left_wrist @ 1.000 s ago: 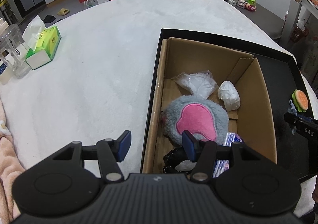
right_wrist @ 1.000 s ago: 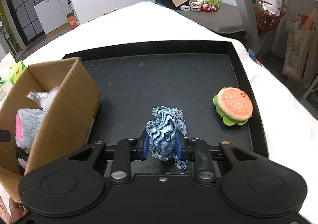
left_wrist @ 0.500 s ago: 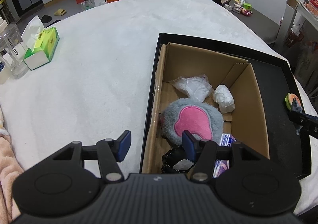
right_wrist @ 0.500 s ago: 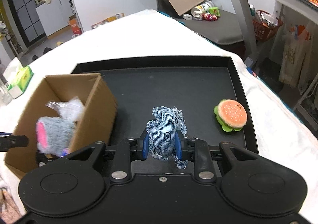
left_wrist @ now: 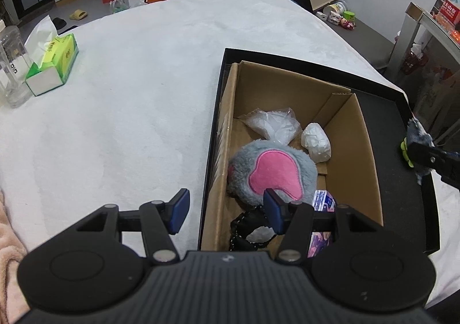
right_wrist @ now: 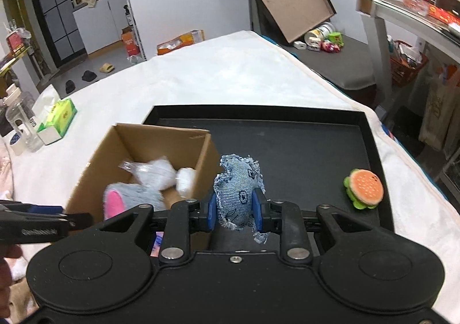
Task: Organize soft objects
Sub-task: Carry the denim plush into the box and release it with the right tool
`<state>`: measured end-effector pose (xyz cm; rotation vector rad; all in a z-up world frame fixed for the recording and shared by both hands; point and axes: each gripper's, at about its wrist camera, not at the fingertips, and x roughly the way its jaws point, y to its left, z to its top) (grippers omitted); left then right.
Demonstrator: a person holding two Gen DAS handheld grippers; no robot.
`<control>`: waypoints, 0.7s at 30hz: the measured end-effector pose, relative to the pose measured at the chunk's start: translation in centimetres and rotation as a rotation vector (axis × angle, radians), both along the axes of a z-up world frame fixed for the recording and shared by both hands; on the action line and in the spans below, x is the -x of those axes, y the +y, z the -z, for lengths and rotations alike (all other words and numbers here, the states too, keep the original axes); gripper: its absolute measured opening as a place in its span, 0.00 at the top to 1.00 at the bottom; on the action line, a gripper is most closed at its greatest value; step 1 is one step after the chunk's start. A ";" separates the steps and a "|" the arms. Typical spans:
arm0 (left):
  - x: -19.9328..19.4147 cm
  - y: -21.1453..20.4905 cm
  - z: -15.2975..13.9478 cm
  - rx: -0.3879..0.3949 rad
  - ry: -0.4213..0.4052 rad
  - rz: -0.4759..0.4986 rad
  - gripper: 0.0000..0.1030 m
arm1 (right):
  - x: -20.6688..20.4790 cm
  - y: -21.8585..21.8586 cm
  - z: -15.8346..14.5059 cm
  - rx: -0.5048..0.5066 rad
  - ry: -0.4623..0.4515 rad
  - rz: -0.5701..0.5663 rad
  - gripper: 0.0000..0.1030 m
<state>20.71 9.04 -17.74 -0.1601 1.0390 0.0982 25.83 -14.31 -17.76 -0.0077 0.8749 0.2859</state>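
Note:
My right gripper (right_wrist: pixel 235 213) is shut on a blue denim soft toy (right_wrist: pixel 238 189) and holds it above the black tray (right_wrist: pixel 302 151), beside the right wall of the cardboard box (right_wrist: pixel 115 145). The box (left_wrist: pixel 287 85) holds a grey and pink plush (left_wrist: pixel 273 171), a clear plastic bag (left_wrist: pixel 271 122), a white wad (left_wrist: pixel 316 143) and a black item. A burger plush (right_wrist: pixel 363 189) lies on the tray at the right. My left gripper (left_wrist: pixel 224 209) is open and empty over the box's near left wall. The right gripper with the toy shows at the left wrist view's right edge (left_wrist: pixel 419 140).
A green tissue box (left_wrist: pixel 54 62) and a clear bottle (left_wrist: pixel 11 74) stand at the far left of the white cloth-covered table (left_wrist: pixel 129 94). A pink towel (left_wrist: pixel 8 237) lies at the near left edge. A shelf unit (right_wrist: pixel 402 16) stands beyond the table's right side.
My right gripper has risen and moved left toward the box with the denim toy. My left gripper has risen a little and stays open.

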 end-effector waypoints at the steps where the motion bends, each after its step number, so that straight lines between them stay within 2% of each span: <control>1: 0.1 0.1 0.1 0.004 -0.001 0.001 0.47 | 0.0 0.4 -0.1 0.001 -0.004 -0.007 0.76; 13: 0.8 1.6 1.3 0.059 -0.007 0.008 0.47 | 0.5 4.6 -1.3 0.011 -0.034 -0.075 0.76; 17: 0.9 2.0 1.8 0.077 -0.009 0.016 0.51 | 0.5 5.6 -1.1 0.015 -0.025 -0.102 0.76; 20: 1.1 2.2 2.2 0.090 -0.013 0.018 0.64 | 0.4 6.3 -1.0 0.023 -0.020 -0.121 0.76; 21: 1.1 2.3 2.3 0.095 -0.013 0.019 0.71 | 0.3 6.5 -0.9 0.025 -0.017 -0.126 0.76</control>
